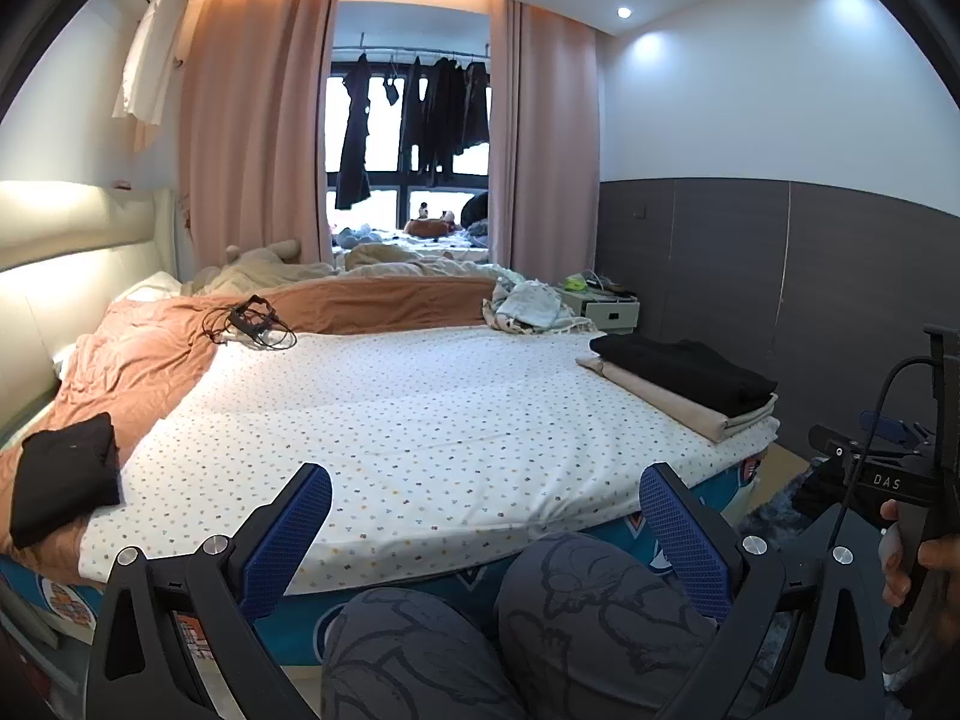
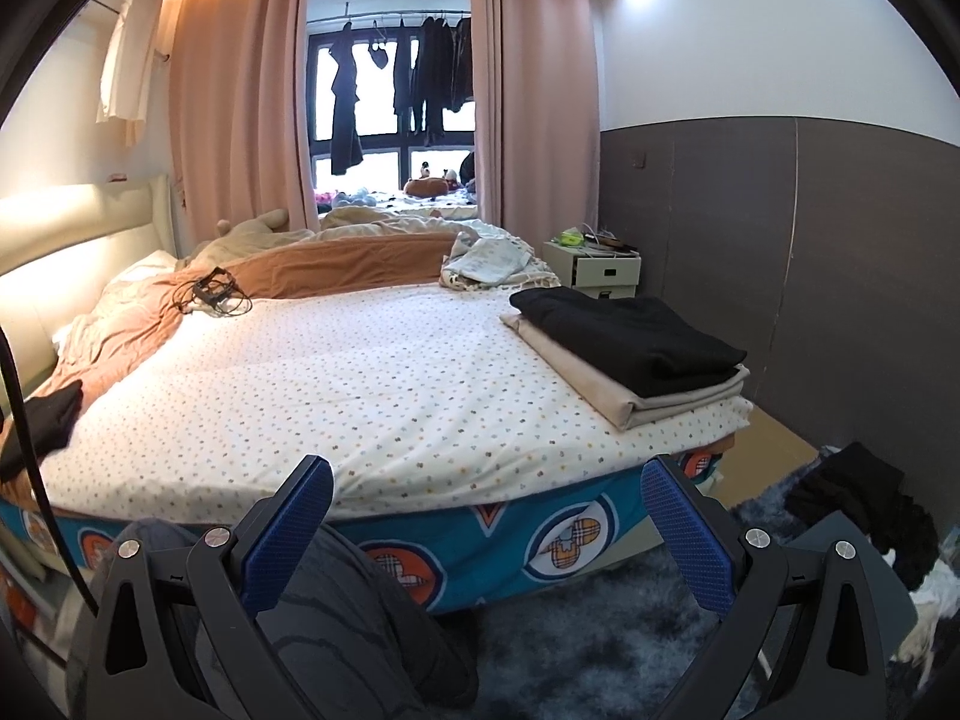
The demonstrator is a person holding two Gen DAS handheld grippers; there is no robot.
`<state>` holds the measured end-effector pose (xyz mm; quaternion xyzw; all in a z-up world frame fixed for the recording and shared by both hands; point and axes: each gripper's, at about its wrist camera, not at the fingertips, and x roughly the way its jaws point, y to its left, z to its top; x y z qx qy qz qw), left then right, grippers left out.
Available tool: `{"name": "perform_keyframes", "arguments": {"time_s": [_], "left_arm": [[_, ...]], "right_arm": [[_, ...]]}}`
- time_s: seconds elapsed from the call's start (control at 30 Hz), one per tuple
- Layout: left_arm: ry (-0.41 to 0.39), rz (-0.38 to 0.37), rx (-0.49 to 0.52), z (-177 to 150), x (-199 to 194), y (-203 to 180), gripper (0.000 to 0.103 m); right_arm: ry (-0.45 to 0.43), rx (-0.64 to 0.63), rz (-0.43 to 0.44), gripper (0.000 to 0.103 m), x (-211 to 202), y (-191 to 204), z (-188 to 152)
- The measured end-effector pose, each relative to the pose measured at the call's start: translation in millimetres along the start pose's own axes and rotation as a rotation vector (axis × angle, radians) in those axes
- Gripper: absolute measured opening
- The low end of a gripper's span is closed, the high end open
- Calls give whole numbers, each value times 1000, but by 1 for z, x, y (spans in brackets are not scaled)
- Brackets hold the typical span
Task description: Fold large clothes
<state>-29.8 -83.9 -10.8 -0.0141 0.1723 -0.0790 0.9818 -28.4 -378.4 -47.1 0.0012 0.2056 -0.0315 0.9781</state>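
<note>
My left gripper point(image 1: 486, 510) is open and empty, held above my knees at the foot of the bed point(image 1: 390, 408). My right gripper point(image 2: 487, 504) is open and empty, also short of the bed edge point(image 2: 480, 516). A folded black garment point(image 1: 690, 369) lies on a folded beige one point(image 1: 666, 399) at the bed's right corner; the stack shows in the right wrist view too, black point(image 2: 624, 336) on beige point(image 2: 606, 384). A loose black garment point(image 1: 63, 474) lies at the left on the orange duvet, also at the left edge of the right wrist view point(image 2: 42, 426).
A black cable bundle point(image 1: 252, 324) lies on the orange duvet point(image 1: 138, 354). Crumpled light cloth point(image 1: 528, 306) sits at the far side. A nightstand point(image 2: 600, 270) stands by the grey wall. Dark clothes point(image 2: 864, 510) lie on the shaggy rug point(image 2: 576, 636).
</note>
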Motion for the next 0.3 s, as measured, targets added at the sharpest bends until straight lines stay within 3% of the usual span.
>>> {"name": "perform_keyframes", "arguments": {"time_s": [0.3], "left_arm": [[-1,-7,3,1,1,-2,103]], "right_arm": [[-1,4,-3,103,0,2,-1]]}}
